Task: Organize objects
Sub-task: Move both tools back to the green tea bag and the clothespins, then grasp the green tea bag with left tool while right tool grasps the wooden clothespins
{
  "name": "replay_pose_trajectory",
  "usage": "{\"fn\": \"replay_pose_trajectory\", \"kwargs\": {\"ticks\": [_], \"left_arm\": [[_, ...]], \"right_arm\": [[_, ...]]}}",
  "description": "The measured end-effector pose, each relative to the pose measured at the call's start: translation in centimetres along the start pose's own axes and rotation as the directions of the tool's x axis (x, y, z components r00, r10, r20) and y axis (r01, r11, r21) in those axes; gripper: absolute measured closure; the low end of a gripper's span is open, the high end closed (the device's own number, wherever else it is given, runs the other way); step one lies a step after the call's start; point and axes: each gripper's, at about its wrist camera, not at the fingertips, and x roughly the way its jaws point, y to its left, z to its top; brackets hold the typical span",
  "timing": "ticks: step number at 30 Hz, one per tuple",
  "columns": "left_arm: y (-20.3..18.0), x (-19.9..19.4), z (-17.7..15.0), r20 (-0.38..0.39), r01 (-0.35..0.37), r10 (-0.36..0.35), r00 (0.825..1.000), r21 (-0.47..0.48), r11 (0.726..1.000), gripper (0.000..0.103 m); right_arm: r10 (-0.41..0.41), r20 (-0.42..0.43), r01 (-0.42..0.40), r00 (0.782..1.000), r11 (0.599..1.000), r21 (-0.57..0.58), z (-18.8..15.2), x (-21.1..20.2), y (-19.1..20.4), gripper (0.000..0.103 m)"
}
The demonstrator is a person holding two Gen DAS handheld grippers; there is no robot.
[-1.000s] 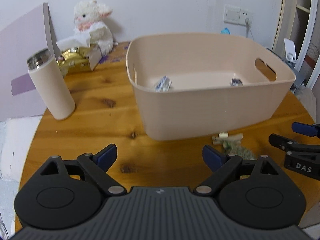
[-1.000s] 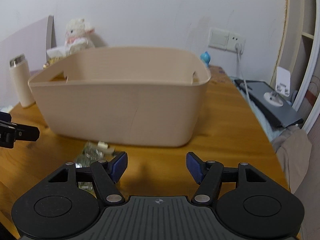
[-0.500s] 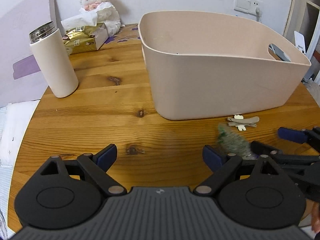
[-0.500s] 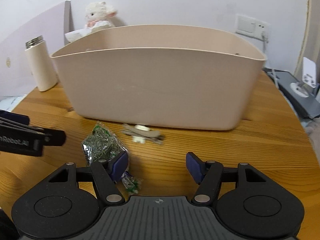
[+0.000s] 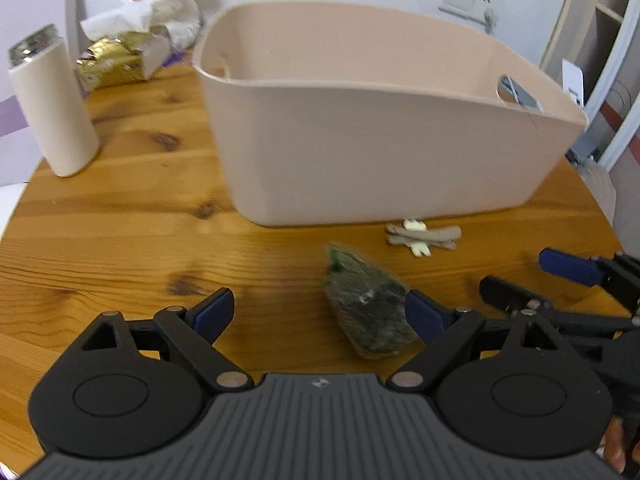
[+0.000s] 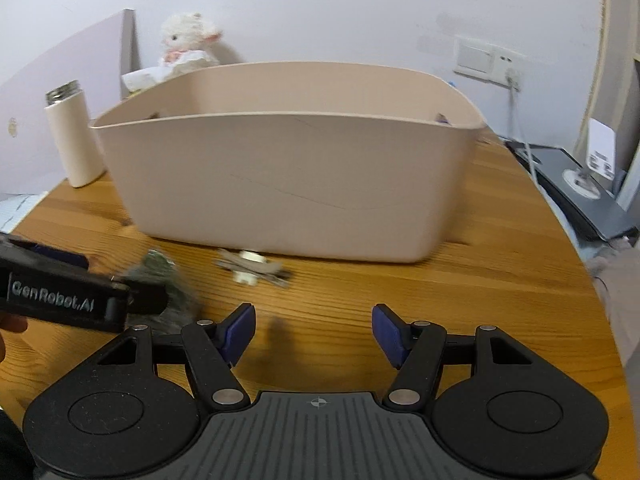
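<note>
A green packet [image 5: 368,314] lies on the wooden table [image 5: 120,220], in front of a beige bin [image 5: 360,132]. My left gripper [image 5: 318,314] is open and low over the table, and the packet sits between its fingers, close to the right one. A small grey and white bundle [image 5: 422,236] lies by the bin's base. In the right wrist view the packet [image 6: 168,276] is blurred, partly behind a left finger [image 6: 144,302]. My right gripper [image 6: 314,330] is open over bare wood, with the bundle [image 6: 252,270] ahead of it on the left. The bin's contents are hidden.
A white flask [image 5: 52,104] stands at the left. A plush lamb [image 5: 160,0] and a gold tissue box [image 5: 116,60] sit behind it. A dark flat device [image 6: 580,196] and a cable [image 6: 520,136] lie off the table's right edge. The round table edge curves close on both sides.
My left gripper has moved right and forward, so the green packet now sits between its fingers. The right gripper has drawn back and rightward, and the packet has left its left finger.
</note>
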Motion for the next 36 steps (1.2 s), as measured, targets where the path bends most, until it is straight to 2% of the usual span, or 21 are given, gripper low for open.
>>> {"fn": "replay_pose_trajectory", "kwargs": {"ticks": [5, 10, 13, 18, 22, 23, 25, 26, 27, 28, 29, 30, 36], "left_arm": [[-0.2, 1.4, -0.5, -0.023, 0.007, -0.007, 1.0, -0.008, 1.0, 0.009], [1.6, 1.5, 0.1, -0.005, -0.017, 0.017, 1.0, -0.048, 0.999, 0.009], [2.4, 1.6, 0.3, 0.008, -0.006, 0.006, 1.0, -0.052, 0.999, 0.01], [2.8, 2.0, 0.5, 0.043, 0.023, -0.021, 0.999, -0.033, 0.999, 0.011], [2.8, 2.0, 0.1, 0.097, 0.041, -0.039, 0.995, -0.018, 0.999, 0.019], [2.7, 1.9, -0.1, 0.109, 0.047, -0.046, 0.993, -0.011, 0.999, 0.022], [2.7, 1.8, -0.2, 0.123, 0.064, -0.063, 0.99, -0.002, 0.998, 0.035], [2.8, 1.8, -0.2, 0.124, 0.073, -0.072, 0.99, -0.002, 0.997, 0.039], [2.9, 1.8, -0.1, 0.123, 0.083, -0.081, 0.989, -0.007, 0.997, 0.048], [3.0, 1.8, 0.0, 0.12, 0.098, -0.095, 0.988, -0.017, 0.995, 0.052], [3.2, 1.8, 0.1, 0.114, 0.11, -0.106, 0.988, -0.033, 0.993, 0.052], [3.3, 1.8, 0.1, 0.111, 0.117, -0.112, 0.987, -0.045, 0.992, 0.054], [3.7, 1.4, -0.2, 0.101, 0.138, -0.132, 0.986, -0.063, 0.988, 0.058]], "right_arm": [[0.01, -0.015, -0.01, 1.0, 1.0, 0.026, 0.0, 0.7, -1.5, 0.035], [0.033, -0.011, -0.033, 0.999, 0.999, -0.007, 0.5, 1.9, -0.7, 0.032], [0.041, -0.002, -0.041, 0.999, 0.999, -0.032, 0.8, 2.8, 0.1, 0.031], [0.074, 0.002, -0.074, 0.997, 0.996, -0.042, 1.6, 4.0, 1.0, 0.031], [0.08, 0.002, -0.08, 0.997, 0.995, -0.058, 1.8, 4.7, 1.7, 0.032], [0.082, 0.006, -0.081, 0.997, 0.995, -0.062, 1.8, 4.8, 1.8, 0.033], [0.083, 0.008, -0.083, 0.996, 0.994, -0.07, 1.9, 4.9, 2.1, 0.039], [0.086, 0.008, -0.085, 0.996, 0.994, -0.076, 1.9, 4.9, 2.3, 0.045], [0.087, 0.008, -0.086, 0.996, 0.993, -0.083, 1.9, 4.9, 2.4, 0.054], [0.091, 0.009, -0.089, 0.996, 0.992, -0.09, 1.9, 4.9, 2.6, 0.058], [0.099, 0.008, -0.098, 0.995, 0.99, -0.097, 1.9, 4.9, 2.7, 0.066], [0.104, 0.005, -0.103, 0.995, 0.989, -0.103, 1.9, 4.8, 2.9, 0.068], [0.118, -0.001, -0.118, 0.993, 0.986, -0.117, 1.6, 4.4, 3.5, 0.069]]}}
